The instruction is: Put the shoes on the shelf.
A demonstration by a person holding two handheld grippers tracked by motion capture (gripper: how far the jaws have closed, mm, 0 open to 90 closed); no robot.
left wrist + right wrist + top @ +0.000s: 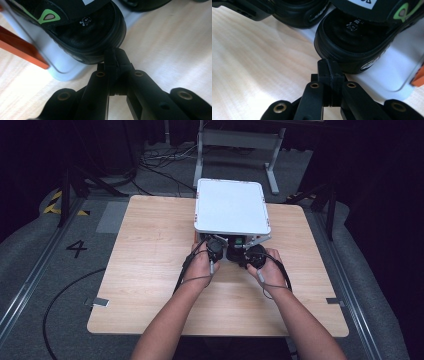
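Close together, both hand-held grippers pressed shut at sandal heels, open tabletop beside.

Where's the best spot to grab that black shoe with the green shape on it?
Probably the heel rim of the black shoe. It bulges out past the edge of the white shelf, toward the person, so come in level from the table's near side. The right gripper sits shut against that rim, and the thick sole's edge looks narrow enough to pinch.
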